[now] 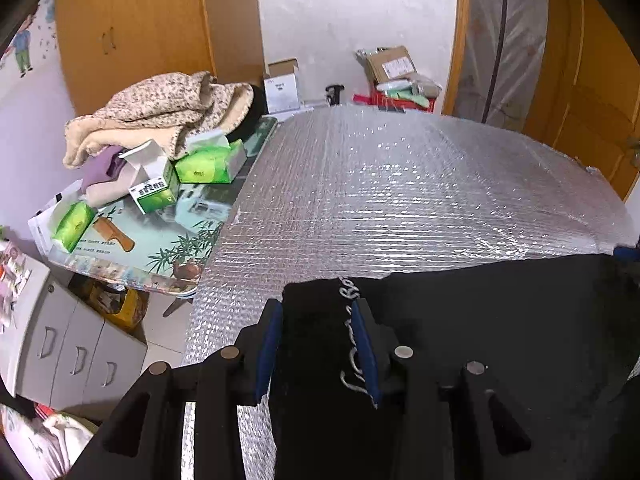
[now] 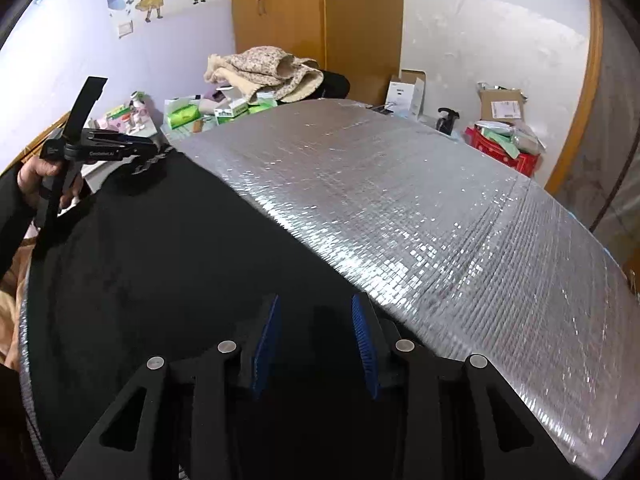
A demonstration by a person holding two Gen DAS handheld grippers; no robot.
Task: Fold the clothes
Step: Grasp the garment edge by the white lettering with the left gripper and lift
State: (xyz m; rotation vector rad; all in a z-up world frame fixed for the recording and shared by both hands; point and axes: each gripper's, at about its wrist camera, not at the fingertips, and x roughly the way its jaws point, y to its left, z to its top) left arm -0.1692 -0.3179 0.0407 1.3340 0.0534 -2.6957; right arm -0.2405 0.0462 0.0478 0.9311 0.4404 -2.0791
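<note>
Silver bubble-foil sheeting (image 1: 400,200) covers the whole worktable, with wooden wardrobes (image 1: 132,32) and a cluttered side table (image 1: 132,240) of green tissue packs (image 1: 208,164) and a heaped fleecy blanket (image 1: 160,108) behind it. On the near part of the foil lies a black garment (image 2: 160,260), spread flat, its edge with white lettering (image 1: 349,292) running up between the blue pads of the left gripper (image 1: 318,344). That claw stands wide apart around the cloth edge, and whether its pads press on it I cannot tell. Over at the other end, the right gripper (image 2: 316,340) hangs above the black fabric with its jaws apart, nothing pinched. A hand (image 2: 44,184) in a dark sleeve holds the left tool at the garment's far corner.
</note>
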